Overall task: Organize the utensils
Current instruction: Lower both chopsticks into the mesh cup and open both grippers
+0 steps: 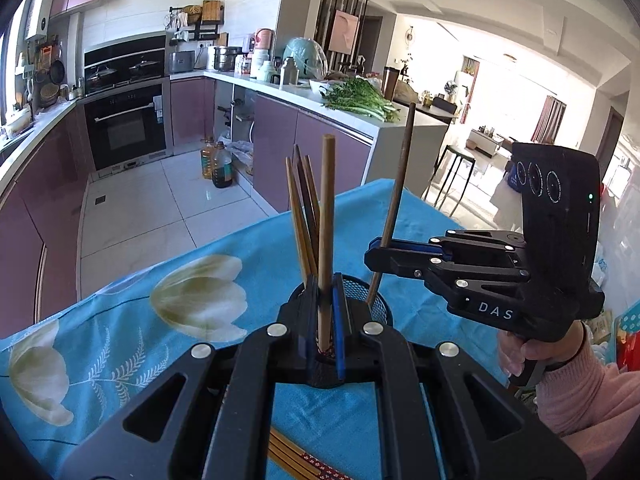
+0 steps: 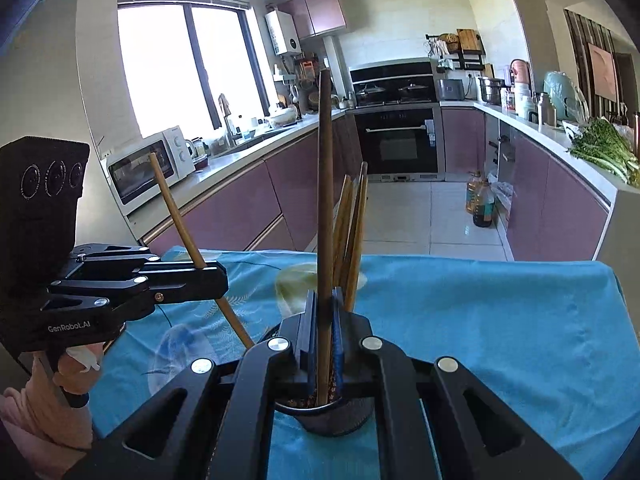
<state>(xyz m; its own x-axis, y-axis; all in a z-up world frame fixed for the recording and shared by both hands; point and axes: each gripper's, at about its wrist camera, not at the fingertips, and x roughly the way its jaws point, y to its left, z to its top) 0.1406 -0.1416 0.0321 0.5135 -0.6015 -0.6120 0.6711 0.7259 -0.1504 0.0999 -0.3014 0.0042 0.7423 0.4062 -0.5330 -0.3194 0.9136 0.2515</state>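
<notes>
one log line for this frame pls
left gripper: shut on light chopstick | right gripper: shut on dark chopstick | both tips at mesh holder | more chopsticks on cloth

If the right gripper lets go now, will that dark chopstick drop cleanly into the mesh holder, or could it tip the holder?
The dark chopstick looks thin, rigid and light; its tip is already inside the mesh holder, so it would probably slide in and lean on the rim. The holder looks light, and tall chopsticks raise its balance, so tipping seems possible.
</notes>
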